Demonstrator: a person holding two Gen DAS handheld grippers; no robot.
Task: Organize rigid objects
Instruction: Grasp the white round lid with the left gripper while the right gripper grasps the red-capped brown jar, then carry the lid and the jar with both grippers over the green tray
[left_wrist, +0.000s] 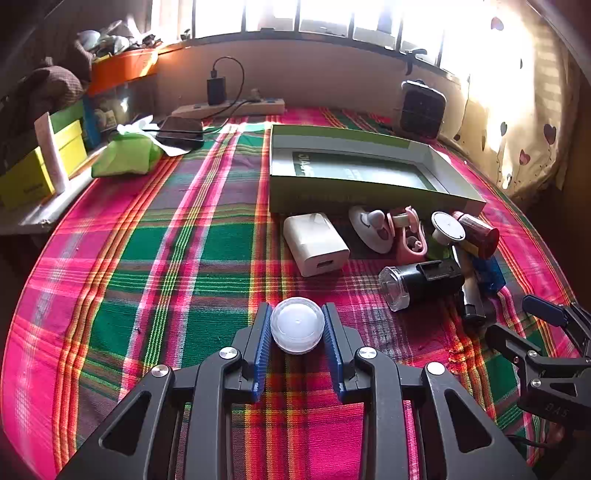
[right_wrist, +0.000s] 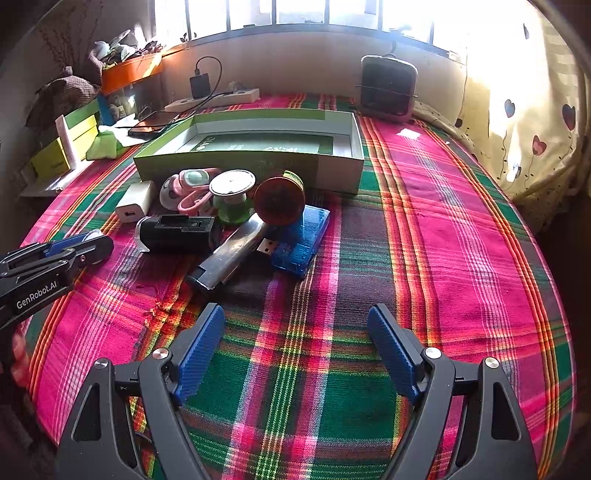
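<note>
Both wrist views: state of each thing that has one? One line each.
left gripper: shut on white round jar
white round jar: held between the pads, lid on
right gripper: open, holding nothing
green box: open, no objects inside
white charger: unplugged, lying on the cloth
blue USB device: plug uncapped, lying flat
black charger: plugged into the power strip

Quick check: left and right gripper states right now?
Left gripper: shut on the small white round lid.
Right gripper: open, jaws wide apart, holding nothing.
</note>
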